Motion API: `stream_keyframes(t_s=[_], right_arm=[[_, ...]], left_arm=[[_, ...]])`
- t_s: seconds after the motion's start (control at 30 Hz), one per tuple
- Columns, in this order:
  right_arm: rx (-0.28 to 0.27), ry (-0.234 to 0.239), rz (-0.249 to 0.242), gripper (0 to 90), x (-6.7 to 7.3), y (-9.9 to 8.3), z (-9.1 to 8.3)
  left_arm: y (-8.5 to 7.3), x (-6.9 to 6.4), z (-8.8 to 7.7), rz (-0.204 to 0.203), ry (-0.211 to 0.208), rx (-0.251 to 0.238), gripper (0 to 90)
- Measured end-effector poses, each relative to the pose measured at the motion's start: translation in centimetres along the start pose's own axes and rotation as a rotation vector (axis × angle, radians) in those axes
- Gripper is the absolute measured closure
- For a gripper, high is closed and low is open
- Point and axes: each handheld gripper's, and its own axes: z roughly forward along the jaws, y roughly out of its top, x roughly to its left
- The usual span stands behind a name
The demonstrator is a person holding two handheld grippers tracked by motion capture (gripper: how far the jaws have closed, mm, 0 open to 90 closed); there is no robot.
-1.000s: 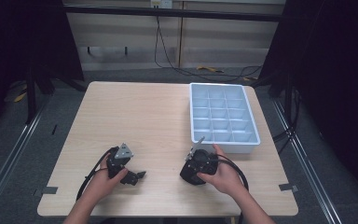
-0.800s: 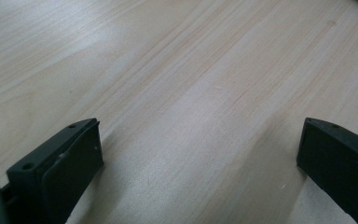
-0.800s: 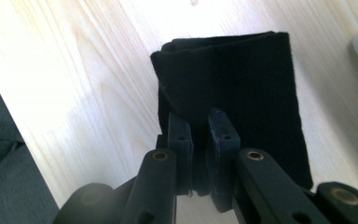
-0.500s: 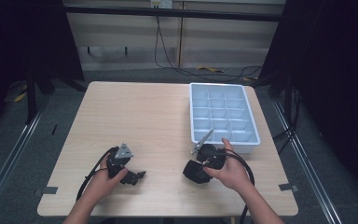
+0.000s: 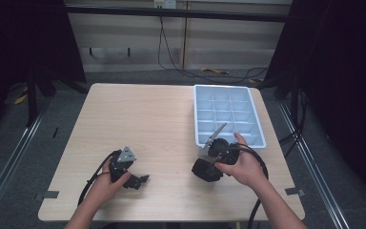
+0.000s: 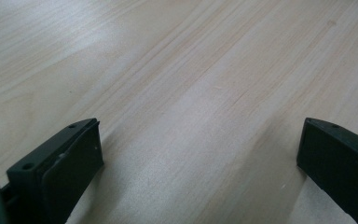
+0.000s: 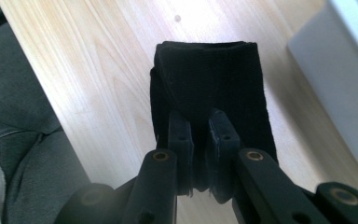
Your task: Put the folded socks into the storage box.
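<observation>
While the left gripper (image 5: 136,181) rests near-left on the table (image 5: 143,119), jaws wide apart on nothing, the right gripper (image 7: 200,140) pinches a folded black cloth (image 7: 209,84), pads closed tight on it. In the high view the cloth (image 5: 206,170) hangs below the right hand, long axis roughly up-down. The compartment tray (image 5: 226,114) lies just far-right of it; right hand nearer. Versus a second ago, cloth and right gripper are lifted off the table toward the tray; left unchanged.
</observation>
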Motion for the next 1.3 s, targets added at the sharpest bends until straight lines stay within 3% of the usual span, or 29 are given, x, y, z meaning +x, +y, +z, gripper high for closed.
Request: stream_keyframes(t_s=[0.2,0.57,1.3], right_arm=[[0.029,-0.008,0.002,81.9,-0.3,0.3,-1.6],[0.020,-0.002,-0.002,81.9,-1.1,0.9,-4.2],[-0.003,-0.025,0.015,81.9,-2.6,2.7,-6.6]], left_arm=[[0.0,0.0,0.0,0.000,0.000,0.000,0.0],[0.0,-0.1,0.0,-0.008,0.003,-0.006,0.0],[0.0,0.0,0.0,-0.003,0.003,-0.006,0.0]])
